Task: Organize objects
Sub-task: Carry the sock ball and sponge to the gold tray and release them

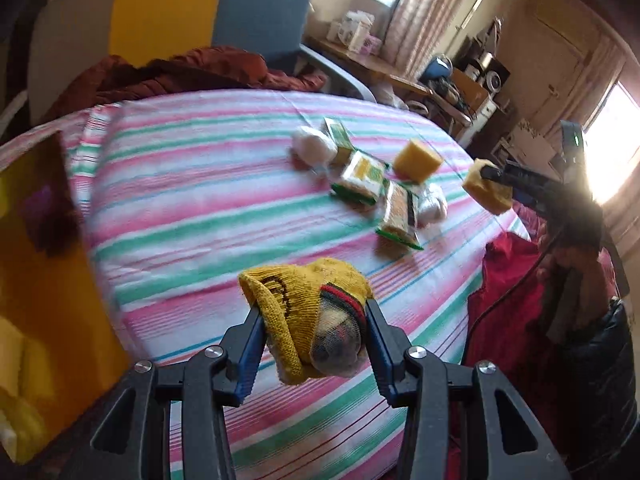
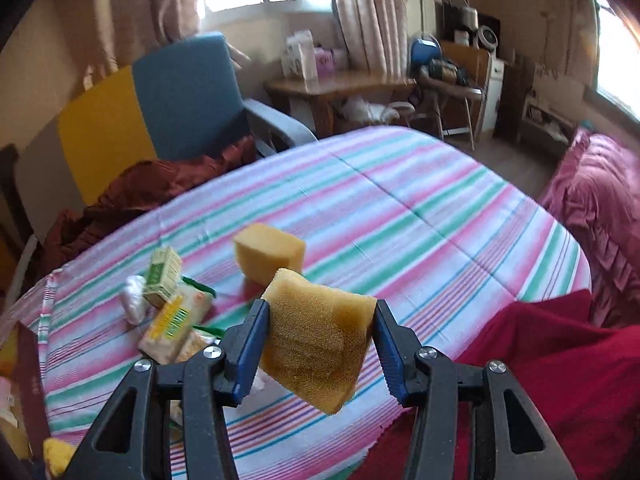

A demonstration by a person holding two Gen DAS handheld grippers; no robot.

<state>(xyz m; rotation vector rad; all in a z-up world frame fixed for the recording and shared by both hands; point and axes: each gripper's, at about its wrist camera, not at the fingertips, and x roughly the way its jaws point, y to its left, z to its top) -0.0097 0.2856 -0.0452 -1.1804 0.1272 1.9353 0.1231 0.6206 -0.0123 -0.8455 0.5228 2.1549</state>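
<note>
2 claws loaded | left claw (image 1: 314, 334): sock (image 1: 308, 316) | right claw (image 2: 320, 338): sponge (image 2: 318, 338)

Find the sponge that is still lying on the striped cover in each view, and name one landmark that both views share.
Left wrist view: loose sponge right of centre, past the packets.
Right wrist view: loose sponge at centre, just above the held sponge.
Shared landmark: the blue chair beyond the cover.

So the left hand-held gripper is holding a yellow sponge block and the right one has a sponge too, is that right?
Not quite. The left hand-held gripper is clamped on a rolled yellow knitted sock, as the left wrist view shows. The right hand-held gripper does hold a yellow sponge block.
</note>
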